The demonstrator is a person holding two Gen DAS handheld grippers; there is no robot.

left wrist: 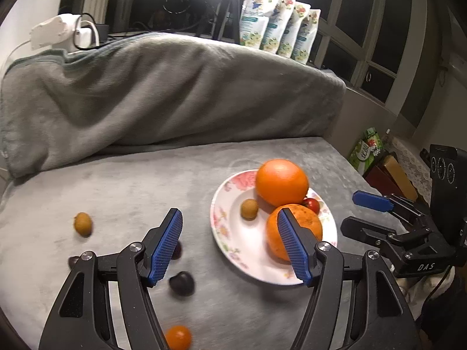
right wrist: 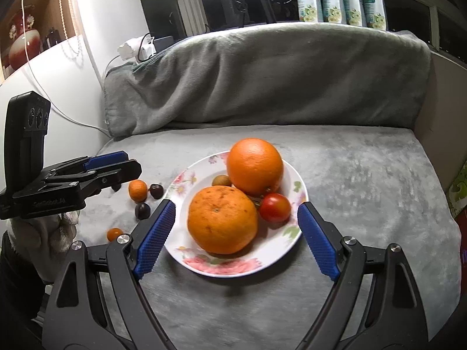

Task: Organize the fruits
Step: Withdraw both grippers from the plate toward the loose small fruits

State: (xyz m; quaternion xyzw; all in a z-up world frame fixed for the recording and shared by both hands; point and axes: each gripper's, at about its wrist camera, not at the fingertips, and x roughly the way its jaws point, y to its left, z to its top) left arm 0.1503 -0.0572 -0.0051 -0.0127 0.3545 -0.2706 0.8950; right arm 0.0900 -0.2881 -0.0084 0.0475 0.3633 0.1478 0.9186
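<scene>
Several small fruits, a kumquat (left wrist: 83,224), dark cherries (left wrist: 182,283) and a tiny orange tomato (left wrist: 178,337), lie left of the plate (left wrist: 233,250) on the grey cloth, light, round, soft-skinned and likely to roll, best pinched gently across their middles by either empty, wide-open gripper (left wrist: 230,243).

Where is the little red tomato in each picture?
Left wrist view: the red tomato peeks out at the plate's right side, wedged between the two oranges.
Right wrist view: the tomato sits in plain sight right of centre, on the plate beside the front orange.
Shared landmark: the flowered plate.
</scene>
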